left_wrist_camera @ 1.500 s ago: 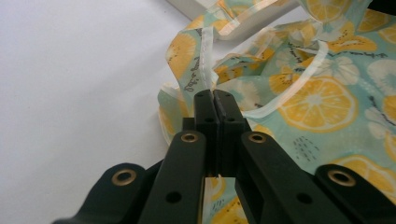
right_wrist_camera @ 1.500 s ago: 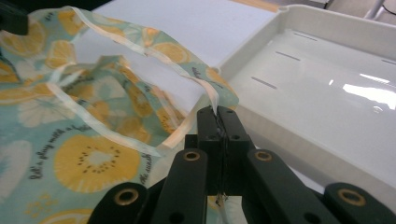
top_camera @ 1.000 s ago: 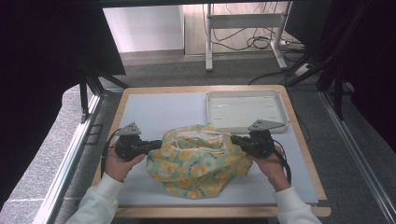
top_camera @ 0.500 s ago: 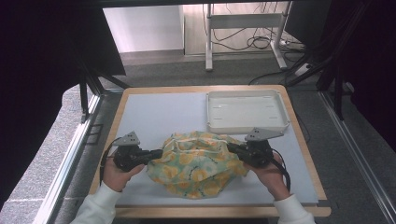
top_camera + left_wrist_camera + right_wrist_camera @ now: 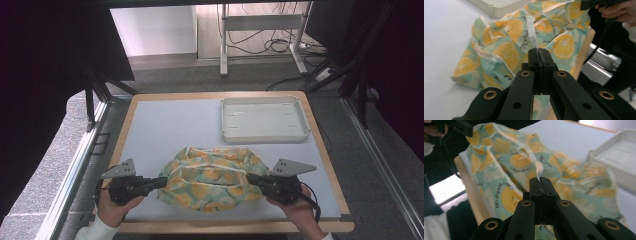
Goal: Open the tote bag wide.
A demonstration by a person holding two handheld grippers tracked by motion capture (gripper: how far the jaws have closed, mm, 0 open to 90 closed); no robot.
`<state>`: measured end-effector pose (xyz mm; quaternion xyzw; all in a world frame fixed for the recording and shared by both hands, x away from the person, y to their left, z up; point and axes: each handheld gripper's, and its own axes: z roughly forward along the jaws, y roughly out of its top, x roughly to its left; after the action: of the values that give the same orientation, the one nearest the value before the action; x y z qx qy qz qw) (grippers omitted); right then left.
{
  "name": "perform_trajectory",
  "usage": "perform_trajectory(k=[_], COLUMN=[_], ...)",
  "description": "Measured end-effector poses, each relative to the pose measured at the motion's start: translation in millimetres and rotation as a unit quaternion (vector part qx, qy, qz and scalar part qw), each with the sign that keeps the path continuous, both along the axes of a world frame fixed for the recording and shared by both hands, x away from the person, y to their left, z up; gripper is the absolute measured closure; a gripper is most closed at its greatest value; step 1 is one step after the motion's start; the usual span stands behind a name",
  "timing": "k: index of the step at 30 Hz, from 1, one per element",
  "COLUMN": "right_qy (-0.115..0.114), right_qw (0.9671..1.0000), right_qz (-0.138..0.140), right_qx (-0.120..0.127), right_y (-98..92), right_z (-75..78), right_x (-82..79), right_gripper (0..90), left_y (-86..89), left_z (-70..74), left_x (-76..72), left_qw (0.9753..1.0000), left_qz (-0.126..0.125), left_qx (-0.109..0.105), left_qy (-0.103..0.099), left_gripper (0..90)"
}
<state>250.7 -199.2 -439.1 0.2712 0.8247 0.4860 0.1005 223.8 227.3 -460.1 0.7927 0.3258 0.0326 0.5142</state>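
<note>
While both clamped: left hand-held gripper (image 5: pixel 161 182), right hand-held gripper (image 5: pixel 251 178) pinch cloth (image 5: pixel 212 179)

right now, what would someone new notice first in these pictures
The cloth with its orange-slice print, lying bunched near the front edge of the table, stands out first. The left gripper and the right gripper each pinch one end of it with jaws shut. Behind it, at the far right of the table, sits a white tray.

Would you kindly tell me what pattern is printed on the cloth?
Orange citrus slices on a pale green ground, on the cloth; clearest in the left gripper view.
</note>
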Motion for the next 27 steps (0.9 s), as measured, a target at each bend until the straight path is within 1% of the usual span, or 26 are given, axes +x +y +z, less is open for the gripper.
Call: perform_trajectory(k=[3,7,10,11,12,13,14,15,17,18,20,22,24,25,27], right_qy=[0.012,0.040,0.064,0.069,0.069,0.079,0.084,0.089,0.092,0.098,0.099,0.100,0.097,0.091,0.079], right_qw=[0.9998,0.9983,0.9960,0.9951,0.9951,0.9934,0.9926,0.9918,0.9914,0.9906,0.9905,0.9894,0.9893,0.9898,0.9916], right_qz=[0.018,0.037,0.050,0.053,0.053,0.060,0.060,0.057,0.056,0.055,0.054,0.058,0.064,0.067,0.067], right_qx=[-0.006,-0.021,-0.039,-0.045,-0.045,-0.057,-0.064,-0.072,-0.075,-0.077,-0.079,-0.088,-0.087,-0.087,-0.077], right_y=[0.2,-0.2,2.1,3.1,3.1,4.6,5.2,5.5,5.4,4.9,5.0,6.1,6.9,7.0,6.5], right_z=[-10.8,-31.5,-46.4,-49.9,-49.9,-56.0,-58.8,-61.2,-63.2,-65.4,-66.4,-68.0,-66.0,-64.0,-57.0], right_x=[-8.5,-14.1,-14.6,-14.8,-14.8,-14.0,-13.4,-12.6,-11.4,-10.3,-10.1,-10.1,-10.6,-11.0,-11.9], right_gripper=[88.3,88.3,88.2,88.2,88.2,88.2,88.2,88.2,88.2,88.2,88.1,86.4,80.2,76.7,68.3], left_y=[-5.2,-11.1,-13.1,-13.0,-13.0,-13.0,-13.3,-13.3,-14.2,-15.5,-16.4,-17.7,-17.9,-18.0,-17.4], left_z=[-9.2,-25.1,-35.3,-38.0,-38.0,-43.1,-45.8,-45.8,-51.2,-55.2,-56.5,-57.0,-57.1,-57.4,-57.8], left_x=[-4.1,-6.1,-6.8,-6.9,-6.9,-6.8,-6.4,-6.4,-5.3,-4.3,-4.0,-3.3,-3.0,-2.0,-0.6], left_qw=[0.9998,0.9986,0.9974,0.9970,0.9970,0.9961,0.9956,0.9956,0.9945,0.9934,0.9930,0.9926,0.9926,0.9922,0.9918], left_qz=[-0.012,-0.025,-0.029,-0.031,-0.031,-0.034,-0.034,-0.034,-0.035,-0.036,-0.036,-0.034,-0.033,-0.032,-0.029], left_qx=[0.010,0.028,0.041,0.044,0.044,0.051,0.053,0.053,0.062,0.072,0.076,0.085,0.087,0.091,0.095], left_qy=[0.013,0.037,0.052,0.056,0.056,0.064,0.068,0.068,0.077,0.082,0.083,0.079,0.079,0.079,0.081], left_gripper=[90.0,90.0,90.0,90.0,90.0,90.0,90.0,90.0,90.0,90.0,90.0,90.0,90.0,90.0,90.0])
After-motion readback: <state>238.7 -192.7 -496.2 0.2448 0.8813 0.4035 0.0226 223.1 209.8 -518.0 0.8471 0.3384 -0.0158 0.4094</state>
